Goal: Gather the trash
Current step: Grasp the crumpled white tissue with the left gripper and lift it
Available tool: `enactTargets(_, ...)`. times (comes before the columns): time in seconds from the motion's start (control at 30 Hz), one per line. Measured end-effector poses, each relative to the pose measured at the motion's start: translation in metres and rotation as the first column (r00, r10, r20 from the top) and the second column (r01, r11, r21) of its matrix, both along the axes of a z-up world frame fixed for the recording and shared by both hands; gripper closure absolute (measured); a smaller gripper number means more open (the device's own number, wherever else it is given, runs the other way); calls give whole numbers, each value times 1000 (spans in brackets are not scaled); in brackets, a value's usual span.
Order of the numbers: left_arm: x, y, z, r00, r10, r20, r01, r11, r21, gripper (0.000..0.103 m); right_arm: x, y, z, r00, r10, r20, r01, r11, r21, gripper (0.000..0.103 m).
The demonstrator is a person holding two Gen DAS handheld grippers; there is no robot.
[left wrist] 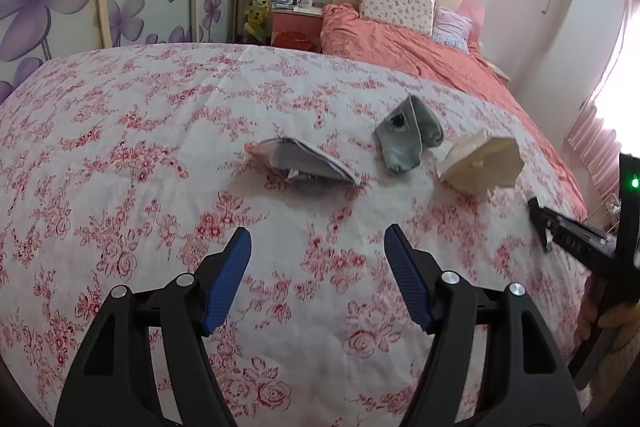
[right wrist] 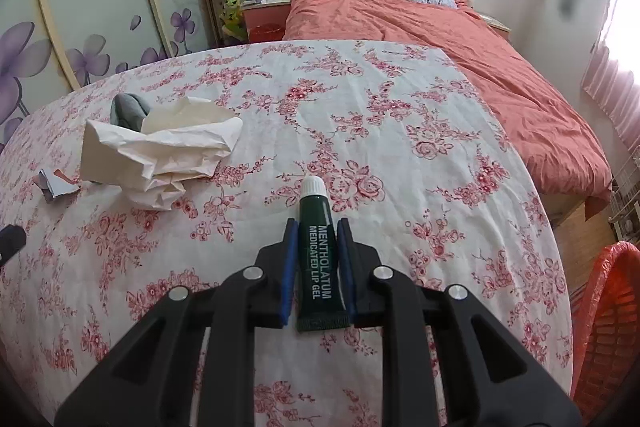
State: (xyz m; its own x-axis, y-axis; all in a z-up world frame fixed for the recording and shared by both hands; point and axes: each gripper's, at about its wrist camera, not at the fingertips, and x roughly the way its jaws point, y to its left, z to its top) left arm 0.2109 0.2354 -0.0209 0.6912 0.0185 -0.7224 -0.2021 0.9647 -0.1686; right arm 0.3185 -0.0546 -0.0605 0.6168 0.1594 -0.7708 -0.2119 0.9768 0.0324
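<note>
Two grippers are over the flowered cloth [left wrist: 160, 147] that covers the work surface. Your right gripper [right wrist: 318, 231] has its blue pads closed on a dark green tube [right wrist: 316, 251] of lip gel. The tube lies lengthwise between the fingers, white cap pointing away from you, crimped end toward the camera. Whether the tube rests on the cloth or is lifted just off it cannot be told from this view.

Your left gripper [left wrist: 318, 235] has its fingers spread wide apart with nothing between them. It hovers above the cloth, well short of the items ahead.

Three pieces of trash lie in a row beyond the left gripper:
- a torn wrapper [left wrist: 304, 163], on the left;
- a gray sock [left wrist: 406, 135], in the middle;
- a crumpled paper [left wrist: 480, 163], cream-colored, on the right, just beside the sock.

From the right wrist view, the crumpled paper sits left of the held tube, apart from it. An orange basket [right wrist: 608, 315] shows at the right edge of that view, beside the covered surface. A bed [right wrist: 460, 39] with an orange blanket stands behind.
</note>
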Motion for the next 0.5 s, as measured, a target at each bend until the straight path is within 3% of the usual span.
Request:
enactTargets(0.33, 13, -33, 18, 997, -58, 45, 57, 998, 21, 35, -16, -13, 2, 1000, -11, 18, 11, 1000, 7, 83)
enactTargets(0.5, 24, -51, 26, 993, -95, 69, 96, 995, -19, 35, -22, -24, 2, 1000, -25, 18, 25, 999, 21, 83)
